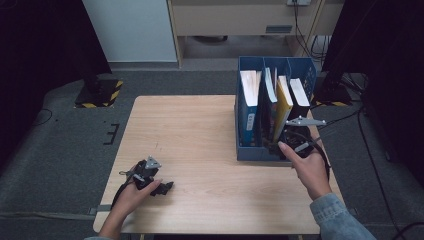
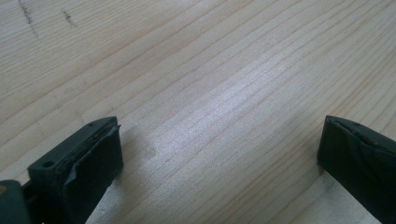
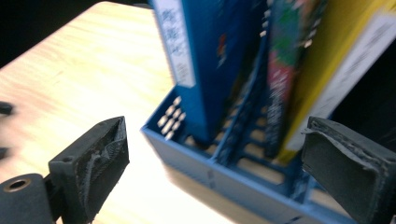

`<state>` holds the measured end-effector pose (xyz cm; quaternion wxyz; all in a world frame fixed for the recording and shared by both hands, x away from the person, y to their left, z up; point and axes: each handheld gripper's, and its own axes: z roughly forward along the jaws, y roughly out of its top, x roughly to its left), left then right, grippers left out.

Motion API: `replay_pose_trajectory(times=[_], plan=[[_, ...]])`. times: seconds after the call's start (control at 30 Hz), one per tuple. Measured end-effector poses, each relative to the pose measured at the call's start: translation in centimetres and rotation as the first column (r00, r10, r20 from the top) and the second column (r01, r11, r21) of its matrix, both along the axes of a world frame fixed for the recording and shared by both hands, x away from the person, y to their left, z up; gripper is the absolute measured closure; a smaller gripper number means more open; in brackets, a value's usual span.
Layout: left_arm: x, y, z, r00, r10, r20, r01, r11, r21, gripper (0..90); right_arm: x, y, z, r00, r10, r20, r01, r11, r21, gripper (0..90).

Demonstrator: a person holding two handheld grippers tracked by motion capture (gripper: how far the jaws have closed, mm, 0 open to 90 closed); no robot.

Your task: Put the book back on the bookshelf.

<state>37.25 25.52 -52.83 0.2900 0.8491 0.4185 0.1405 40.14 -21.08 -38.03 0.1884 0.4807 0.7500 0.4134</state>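
Fingers (image 3: 95, 163) of the right gripper (image 3: 219, 168) stand spread wide with nothing between them, poised at the near wall of a blue file rack (image 3: 243, 184) on the right side of the tabletop (image 1: 200, 130). In the right gripper view, the dark pads frame the rack's front edge without touching it, as far as the blurred picture allows; a blue book (image 3: 205, 56) stands in the compartment directly ahead, with a multicoloured book (image 3: 285, 70) and a yellow book (image 3: 341, 60) in the slots beyond the divider. The tops of all three are cut off by the frame.

From the high view, the right hand (image 1: 312, 170) holds its gripper (image 1: 295, 137) against the rack's (image 1: 250, 150) near right corner, just below the yellow book (image 1: 284, 102) and a black book (image 1: 300, 95) beside it. The gripper's fingertips are hidden there behind its own body and the rack wall.

At the near left of the tabletop, the left hand (image 1: 137, 192) rests with the left gripper (image 1: 167, 187) lying low on the wood. Its fingers (image 2: 93, 158) are likewise parted wide and hold nothing, with bare pale wood grain (image 2: 210, 93) showing between them; whether the pads touch the surface is hard to make out.
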Motion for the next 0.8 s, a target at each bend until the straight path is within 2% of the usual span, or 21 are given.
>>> replay_pose_trajectory(times=[0.03, 0.13, 0.3, 0.7, 0.8], plan=[[0.0, 0.0, 0.0, 1.0000, 0.000, 0.001, 0.000, 1.0000, 0.000, 0.0, -0.3, 0.1, -0.3, 1.0000, 0.006, -0.005, -0.005, 1.000, 0.019, 7.8], [-0.1, 0.0, 0.0, 1.0000, 0.003, 0.003, -0.003, 1.0000, -0.004, 0.0, -1.1, 0.6, -1.0, 0.9998, 0.022, -0.003, -0.022, 1.000, 0.012, 7.6], [-0.1, 0.0, -0.1, 1.0000, 0.007, 0.005, -0.007, 1.0000, -0.006, 0.0, -2.4, 1.3, -2.6, 0.9986, 0.051, -0.015, -0.050, 0.998, 0.047, 7.6], [-0.2, 0.0, -0.1, 0.9999, 0.010, 0.013, -0.010, 0.9999, -0.011, 0.0, -4.3, 1.9, -6.0, 0.9956, 0.083, -0.043, -0.081, 0.995, 0.050, 7.6], [-0.2, 0.0, -0.1, 0.9998, 0.010, 0.015, -0.010, 0.9999, -0.012, 0.0, -4.5, 2.4, -6.9, 0.9943, 0.096, -0.047, -0.094, 0.995, 0.035, 7.5]])
